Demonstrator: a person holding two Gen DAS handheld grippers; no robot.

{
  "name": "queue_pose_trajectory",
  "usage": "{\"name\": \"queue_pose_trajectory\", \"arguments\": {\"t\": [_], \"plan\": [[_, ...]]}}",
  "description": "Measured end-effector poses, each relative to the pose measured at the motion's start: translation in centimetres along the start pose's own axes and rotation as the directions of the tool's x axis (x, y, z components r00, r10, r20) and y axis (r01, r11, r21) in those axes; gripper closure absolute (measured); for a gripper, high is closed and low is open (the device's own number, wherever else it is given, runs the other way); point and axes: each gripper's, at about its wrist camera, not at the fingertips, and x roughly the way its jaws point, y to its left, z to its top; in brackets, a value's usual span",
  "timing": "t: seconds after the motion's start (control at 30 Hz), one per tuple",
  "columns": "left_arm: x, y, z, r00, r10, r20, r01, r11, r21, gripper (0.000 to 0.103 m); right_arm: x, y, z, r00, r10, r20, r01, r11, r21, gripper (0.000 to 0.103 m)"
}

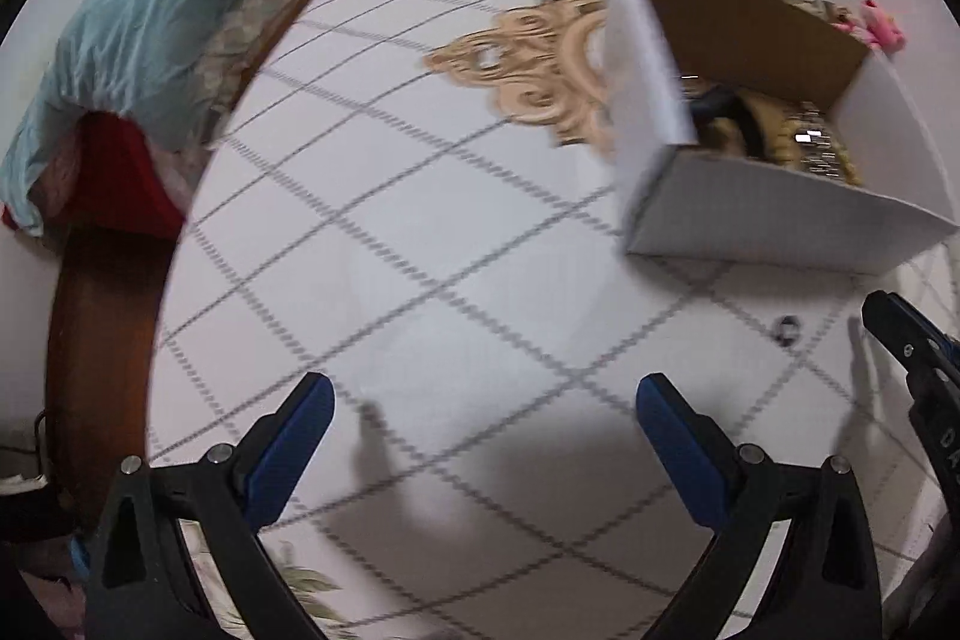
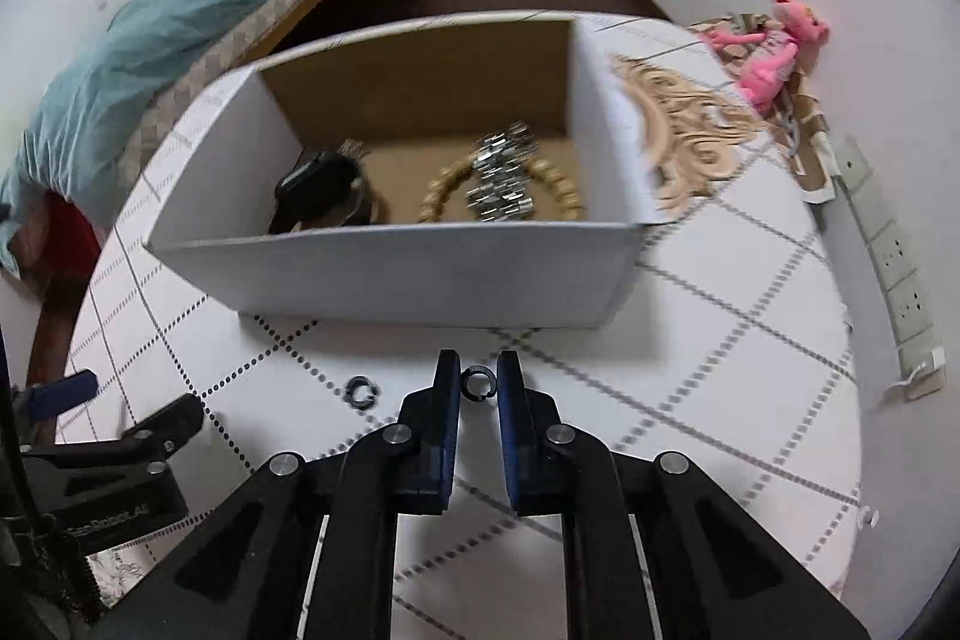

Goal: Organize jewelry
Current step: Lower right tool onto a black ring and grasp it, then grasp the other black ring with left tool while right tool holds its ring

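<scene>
A white cardboard box (image 2: 420,274) stands on the table with a gold bead bracelet (image 2: 558,187), a silver chain bracelet (image 2: 501,172) and a dark item (image 2: 318,187) inside. My right gripper (image 2: 478,382) is shut on a small dark ring (image 2: 478,381) just in front of the box. A second dark ring (image 2: 362,391) lies on the table to its left; it also shows in the left wrist view (image 1: 787,327). My left gripper (image 1: 483,394) is open and empty over the table, left of the box (image 1: 780,220).
The round table has a white cloth (image 1: 420,220) with a dotted diamond pattern and a gold ornament (image 1: 540,64). A bed with a teal blanket (image 1: 150,16) lies to the left. A pink plush toy (image 2: 774,52) and a power strip (image 2: 894,256) lie at the right.
</scene>
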Motion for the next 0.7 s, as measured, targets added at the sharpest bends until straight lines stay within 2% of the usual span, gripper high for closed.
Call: {"name": "queue_pose_trajectory", "arguments": {"t": [0.1, 0.23, 0.33, 0.5, 0.53, 0.6, 0.63, 0.67, 0.7], "plan": [[-0.4, -1.9, 0.1, 0.997, -0.069, 0.017, 0.069, 0.998, 0.016, 0.001, -2.0, -2.6, -0.6, 1.000, -0.019, 0.022, 0.018, 0.999, 0.048, 0.090], [-0.8, -6.0, 0.2, 0.988, -0.153, 0.032, 0.151, 0.987, 0.058, 0.001, -3.0, -5.5, -1.6, 0.999, -0.050, 0.011, 0.049, 0.994, 0.103, 0.090], [-1.1, -8.3, 0.1, 0.984, -0.169, 0.055, 0.163, 0.982, 0.099, 0.002, -3.1, -7.4, -2.2, 0.998, -0.070, -0.006, 0.070, 0.988, 0.140, 0.090], [-1.0, -10.4, -0.2, 0.984, -0.170, 0.061, 0.160, 0.978, 0.137, 0.025, -3.1, -8.9, -2.8, 0.996, -0.089, -0.009, 0.089, 0.982, 0.166, 0.090], [-0.8, -10.6, -0.1, 0.984, -0.169, 0.059, 0.160, 0.977, 0.139, 0.040, -3.2, -8.9, -2.9, 0.996, -0.093, -0.007, 0.093, 0.981, 0.168, 0.090], [-0.5, -10.5, -0.1, 0.985, -0.157, 0.074, 0.145, 0.978, 0.150, 0.047, -3.2, -9.0, -2.9, 0.995, -0.095, -0.001, 0.094, 0.980, 0.174, 0.090], [-0.2, -9.9, 0.6, 0.983, -0.164, 0.080, 0.151, 0.976, 0.155, 0.056, -3.2, -9.1, -2.9, 0.995, -0.096, -0.001, 0.094, 0.980, 0.177, 0.090], [-0.2, -9.8, 0.6, 0.982, -0.164, 0.088, 0.149, 0.976, 0.157, 0.072, -3.2, -9.1, -2.9, 0.995, -0.096, 0.000, 0.095, 0.979, 0.179, 0.090], [-0.3, -9.8, 0.6, 0.981, -0.168, 0.094, 0.152, 0.976, 0.158, 0.079, -3.2, -9.0, -2.9, 0.995, -0.097, 0.000, 0.095, 0.979, 0.180, 0.090]]}}
